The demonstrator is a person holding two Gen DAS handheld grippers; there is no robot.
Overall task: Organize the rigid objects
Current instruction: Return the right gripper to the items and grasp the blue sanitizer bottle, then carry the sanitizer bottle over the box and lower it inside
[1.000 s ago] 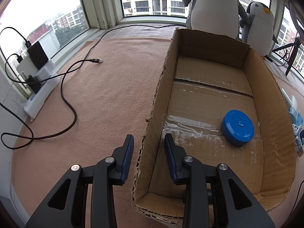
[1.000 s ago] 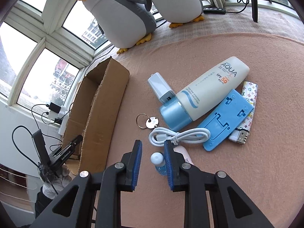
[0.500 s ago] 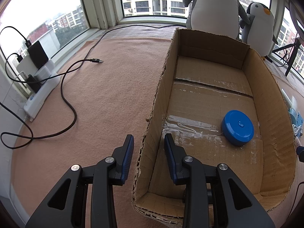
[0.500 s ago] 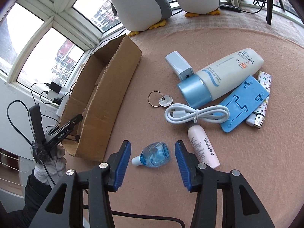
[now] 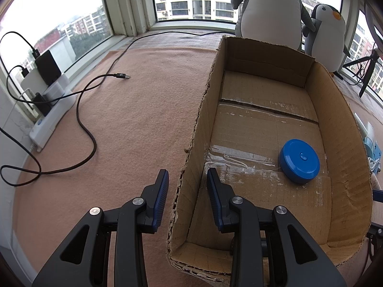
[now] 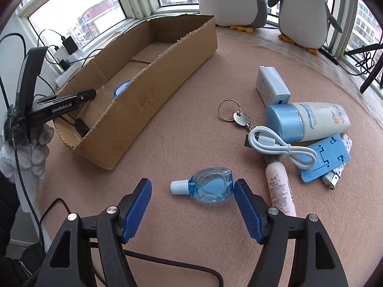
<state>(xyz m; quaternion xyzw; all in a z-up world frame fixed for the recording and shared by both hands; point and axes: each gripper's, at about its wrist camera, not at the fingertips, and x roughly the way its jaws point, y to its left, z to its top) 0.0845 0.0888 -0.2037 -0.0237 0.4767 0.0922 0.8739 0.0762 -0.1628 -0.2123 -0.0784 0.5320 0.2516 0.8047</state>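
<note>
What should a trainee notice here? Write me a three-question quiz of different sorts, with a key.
1. True or false: the blue round tin lies inside the cardboard box.
2. What lies between the jaws of the right gripper? A) key ring B) blue dropper bottle C) white cable
3. Fill in: the cap of the sunscreen tube is light ____.

Key:
1. True.
2. B. The jaws have just been opening and straddle the bottle without gripping it.
3. Blue.
</note>
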